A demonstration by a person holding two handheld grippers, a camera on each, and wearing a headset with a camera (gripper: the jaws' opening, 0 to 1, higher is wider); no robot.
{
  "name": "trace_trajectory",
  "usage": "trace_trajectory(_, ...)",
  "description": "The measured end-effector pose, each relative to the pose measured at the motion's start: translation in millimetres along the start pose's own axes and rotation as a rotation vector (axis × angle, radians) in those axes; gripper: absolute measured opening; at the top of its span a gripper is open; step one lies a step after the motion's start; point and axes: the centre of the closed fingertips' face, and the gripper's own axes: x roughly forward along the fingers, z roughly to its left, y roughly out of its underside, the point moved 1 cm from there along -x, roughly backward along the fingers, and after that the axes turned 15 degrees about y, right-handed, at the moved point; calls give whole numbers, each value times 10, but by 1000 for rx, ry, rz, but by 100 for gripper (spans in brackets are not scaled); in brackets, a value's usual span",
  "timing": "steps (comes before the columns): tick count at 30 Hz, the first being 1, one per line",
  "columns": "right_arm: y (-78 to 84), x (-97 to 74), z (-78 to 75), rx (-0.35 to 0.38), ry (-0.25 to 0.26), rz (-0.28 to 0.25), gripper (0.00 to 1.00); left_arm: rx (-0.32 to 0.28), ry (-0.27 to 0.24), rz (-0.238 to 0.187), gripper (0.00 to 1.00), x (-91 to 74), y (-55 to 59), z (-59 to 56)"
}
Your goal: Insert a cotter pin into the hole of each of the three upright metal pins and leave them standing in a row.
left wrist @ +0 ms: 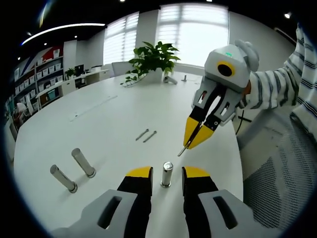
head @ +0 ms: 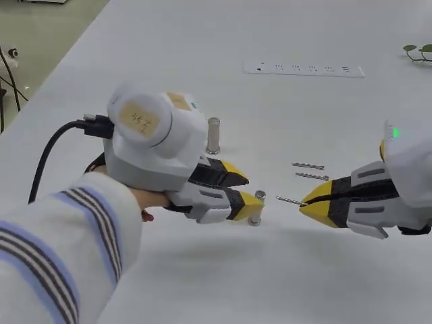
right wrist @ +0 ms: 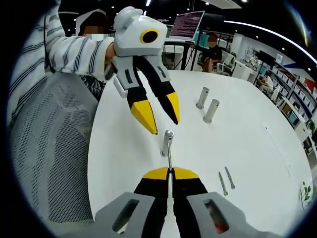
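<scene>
Table is kept bare at centre. Left gripper is held open astride the upright pin, jaws clear of it. Right gripper is clamped on a cotter pin, laid level, tip aimed left, just short of the pin's head.

Metal pins: 3, all upright, counted in the left gripper view. Cotter pins: 3 total. That is 2 loose cotter pins lying side by side on the table, plus 1 held cotter pin pinched in the right gripper. Grippers: 2 - the right gripper and the left gripper. Power strip: 1. Potted plant: 1 at the far table edge.
</scene>
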Motion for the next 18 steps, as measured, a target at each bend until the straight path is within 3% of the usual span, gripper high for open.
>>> trace_trajectory(9,-8,56,17,-16,-13,17,0,14,19,34,16,62,43,-2)
trace_trajectory(18,-47,102,31,-39,-23,23,0,19,21,33,10,111,30,3)
